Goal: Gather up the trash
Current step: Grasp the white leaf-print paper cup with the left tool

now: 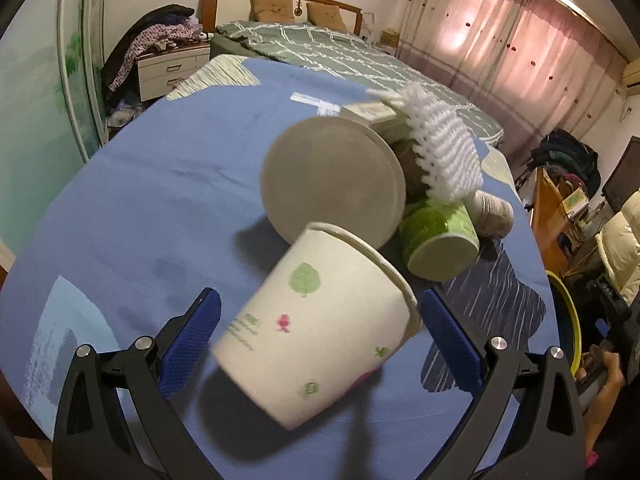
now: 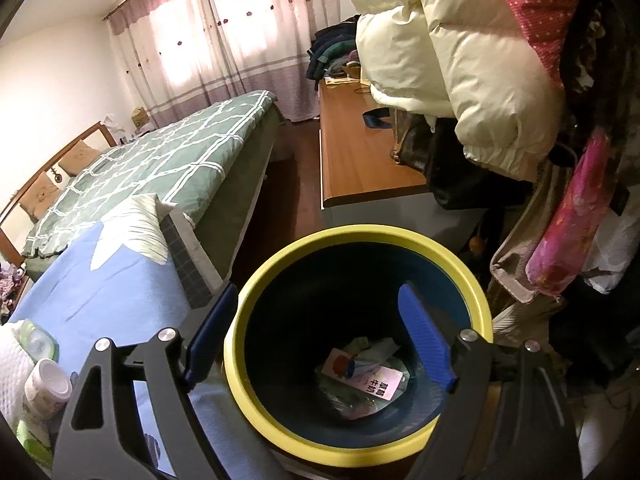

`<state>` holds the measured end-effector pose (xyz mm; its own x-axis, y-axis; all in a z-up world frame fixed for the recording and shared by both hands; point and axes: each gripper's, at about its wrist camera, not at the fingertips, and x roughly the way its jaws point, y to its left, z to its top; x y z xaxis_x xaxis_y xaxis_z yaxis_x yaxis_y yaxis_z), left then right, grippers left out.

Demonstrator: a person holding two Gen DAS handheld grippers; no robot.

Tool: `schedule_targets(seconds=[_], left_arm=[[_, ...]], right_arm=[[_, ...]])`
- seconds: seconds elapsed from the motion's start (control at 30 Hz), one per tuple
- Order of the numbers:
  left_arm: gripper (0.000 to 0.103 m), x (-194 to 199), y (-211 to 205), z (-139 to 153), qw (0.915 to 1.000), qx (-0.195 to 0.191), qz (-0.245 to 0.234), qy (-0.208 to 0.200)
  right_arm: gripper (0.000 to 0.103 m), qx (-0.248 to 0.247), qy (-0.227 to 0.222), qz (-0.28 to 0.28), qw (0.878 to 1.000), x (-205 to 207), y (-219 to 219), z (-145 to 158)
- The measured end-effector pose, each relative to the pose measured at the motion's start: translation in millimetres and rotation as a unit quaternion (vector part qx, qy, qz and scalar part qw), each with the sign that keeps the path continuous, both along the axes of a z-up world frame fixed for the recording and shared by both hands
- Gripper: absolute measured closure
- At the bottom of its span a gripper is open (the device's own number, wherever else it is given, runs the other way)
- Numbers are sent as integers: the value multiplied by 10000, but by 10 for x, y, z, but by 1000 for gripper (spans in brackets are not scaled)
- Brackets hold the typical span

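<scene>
In the left wrist view a white paper cup (image 1: 320,328) with green and pink prints lies tilted on the blue cloth between the fingers of my left gripper (image 1: 320,316). The jaws stand wide open and the left pad is clear of the cup. Behind it lie a beige round lid (image 1: 332,176), a green tub (image 1: 440,240), a small white bottle (image 1: 494,212) and a white brush (image 1: 444,144). In the right wrist view my right gripper (image 2: 320,328) is open and empty over a dark bin with a yellow rim (image 2: 352,440). Paper scraps (image 2: 364,380) lie at the bin's bottom.
The blue cloth (image 1: 152,184) covers a table next to a bed with a green checked cover (image 2: 160,160). A wooden desk (image 2: 360,156) and hanging coats (image 2: 460,60) stand behind the bin. A white bottle (image 2: 46,388) lies at the table's edge beside the bin.
</scene>
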<state>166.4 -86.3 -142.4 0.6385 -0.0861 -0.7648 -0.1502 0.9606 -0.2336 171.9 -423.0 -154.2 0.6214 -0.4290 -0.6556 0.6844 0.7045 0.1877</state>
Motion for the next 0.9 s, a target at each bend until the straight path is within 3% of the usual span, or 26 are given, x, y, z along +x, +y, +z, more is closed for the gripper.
schedule_targets(seconds=[0.3,0.4,0.5,0.67,0.7,0.9], left_arm=[[5,42,25,-113,9998,-104,-132,120],[20,59,31,-144,9994,-154,-270,158],[26,62,25,-131,9987,-146,-460,131],[46,42,14,-79,9966,-182,-803,83],[56,33,5,-64,9959,-205,-877,77],[58,-33,-95,55,9925,-243,-1198,-66]], right_arm=[[24,147,-101,96,9998,-4,-28,-14],[24,171,-121,115,9997,-8,-34,-22],[24,188,-131,122,9997,-11,-37,-26],[24,172,-137,116,9997,-15,-33,-23],[24,169,-137,113,9997,-13,-35,-22],[24,80,-229,122,9996,-29,-3,-5]])
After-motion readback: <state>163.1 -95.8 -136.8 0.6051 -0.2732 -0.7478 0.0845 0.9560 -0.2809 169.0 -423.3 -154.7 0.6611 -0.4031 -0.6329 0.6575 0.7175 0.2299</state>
